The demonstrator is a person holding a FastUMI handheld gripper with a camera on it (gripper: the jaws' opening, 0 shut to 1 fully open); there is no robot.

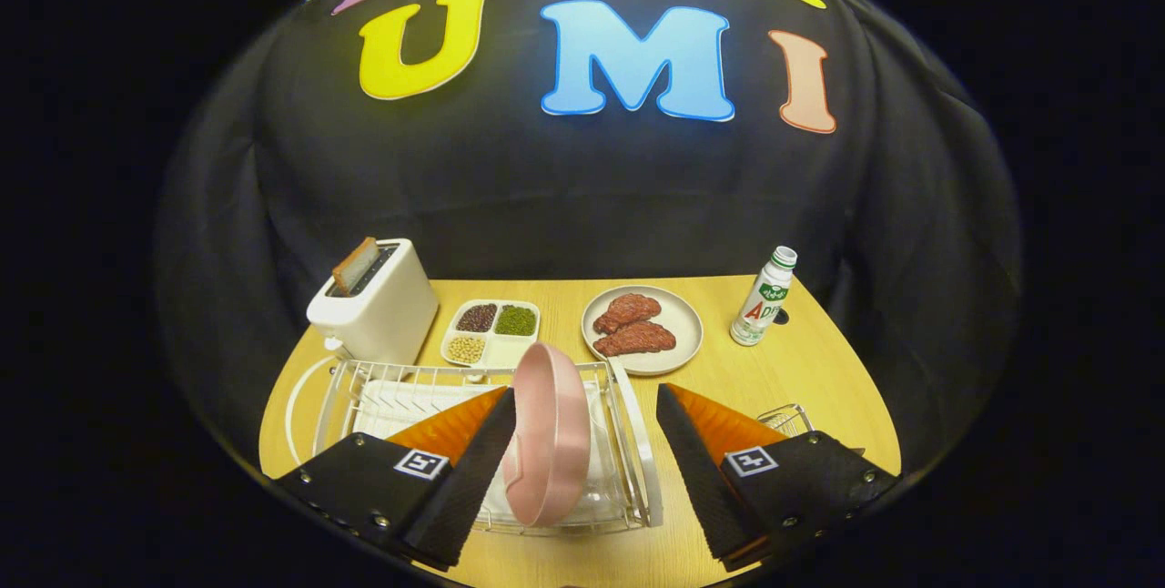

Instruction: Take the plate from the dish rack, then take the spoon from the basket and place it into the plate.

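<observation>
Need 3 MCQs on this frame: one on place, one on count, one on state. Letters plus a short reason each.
1. Where does the pink plate stand?
A. on edge in the dish rack, between the fingers
B. flat beside the bottle
C. on top of the toaster

2. How many compartments of the divided tray hold beans?
A. one
B. three
C. five

3. How is the gripper?
A. shut on the plate
B. open, fingers either side of the plate
C. shut on nothing

Key:
1 A: the plate stands upright on its edge in the rack's wires.
2 B: dark, green and pale beans fill three sections; the fourth looks empty.
3 B: the fingers stand wide apart, with a clear gap on the right side of the plate.
</observation>
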